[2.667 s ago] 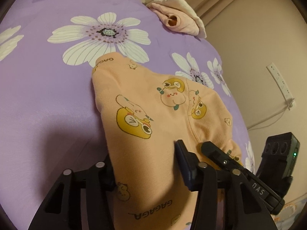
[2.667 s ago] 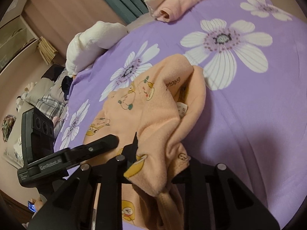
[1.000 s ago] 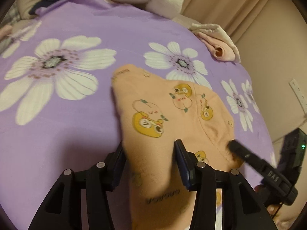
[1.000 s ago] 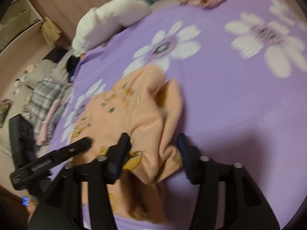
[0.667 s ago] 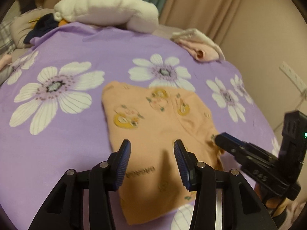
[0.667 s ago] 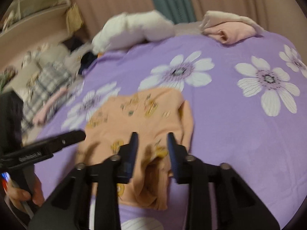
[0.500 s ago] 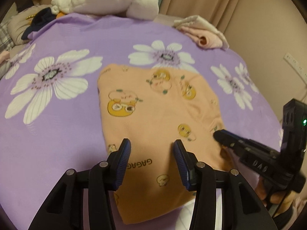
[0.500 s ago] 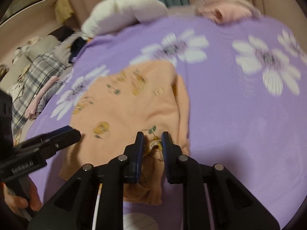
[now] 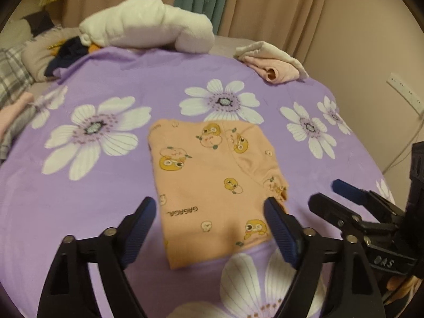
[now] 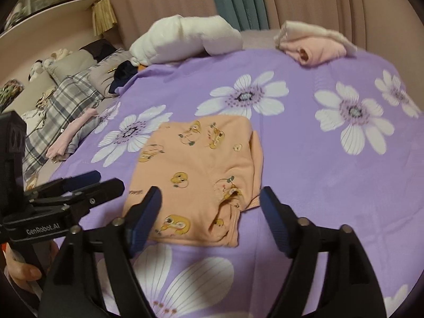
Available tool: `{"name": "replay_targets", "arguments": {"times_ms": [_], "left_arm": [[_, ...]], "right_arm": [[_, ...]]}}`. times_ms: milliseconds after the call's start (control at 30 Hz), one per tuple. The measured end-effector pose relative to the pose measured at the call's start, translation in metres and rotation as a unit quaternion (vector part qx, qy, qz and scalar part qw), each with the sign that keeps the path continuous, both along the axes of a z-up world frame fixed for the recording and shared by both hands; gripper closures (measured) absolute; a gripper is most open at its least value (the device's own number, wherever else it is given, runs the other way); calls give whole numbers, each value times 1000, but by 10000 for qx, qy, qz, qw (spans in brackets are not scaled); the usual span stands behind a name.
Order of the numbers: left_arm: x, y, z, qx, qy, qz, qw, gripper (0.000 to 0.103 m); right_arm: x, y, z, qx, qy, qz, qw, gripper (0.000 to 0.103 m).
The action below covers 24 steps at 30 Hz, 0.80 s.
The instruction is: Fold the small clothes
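A small peach garment with yellow duck prints [image 9: 212, 177] lies folded flat on the purple flowered bedspread [image 9: 106, 185]; it also shows in the right wrist view [image 10: 196, 175], with a bunched sleeve edge at its near right. My left gripper [image 9: 212, 225] is open and empty, raised above the garment's near edge. My right gripper [image 10: 209, 212] is open and empty, raised above the garment's near right corner. Each gripper shows in the other's view, the right one [image 9: 344, 198] and the left one [image 10: 87, 182].
A folded pink and white garment [image 9: 273, 63] lies at the bed's far right. A white rolled blanket [image 9: 145, 29] lies at the far edge. Plaid and dark clothes [image 10: 66, 98] are piled at the left. Curtains and a wall with a power strip [image 9: 402, 92] stand behind.
Both grippers let go of the peach garment, opened wide and pulled back and up. The garment now lies flat and folded on the bedspread.
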State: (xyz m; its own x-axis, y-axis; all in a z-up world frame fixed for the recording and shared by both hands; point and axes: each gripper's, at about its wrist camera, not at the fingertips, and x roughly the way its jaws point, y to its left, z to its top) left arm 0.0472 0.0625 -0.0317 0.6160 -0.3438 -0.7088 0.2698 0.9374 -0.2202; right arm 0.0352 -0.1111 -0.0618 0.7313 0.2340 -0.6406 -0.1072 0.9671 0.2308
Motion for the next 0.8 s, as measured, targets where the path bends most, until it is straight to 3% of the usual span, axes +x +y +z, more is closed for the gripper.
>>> {"name": "replay_targets", "arguments": {"times_ms": [200, 367, 567, 800], "left_arm": [[-15, 8, 17, 129, -21, 315, 9994, 3], [-23, 15, 20, 115, 194, 475, 9986, 2], [-32, 15, 17, 362, 286, 625, 9970, 2], [-38, 18, 18, 532, 241, 717, 9957, 2]], "right_arm": [[-22, 3, 20, -74, -138, 12, 9999, 0], [-33, 9, 26, -236, -122, 1, 9996, 0], [-37, 18, 21, -423, -21, 14, 9991, 0], [-41, 30, 23, -416, -41, 110, 9991, 0]]}}
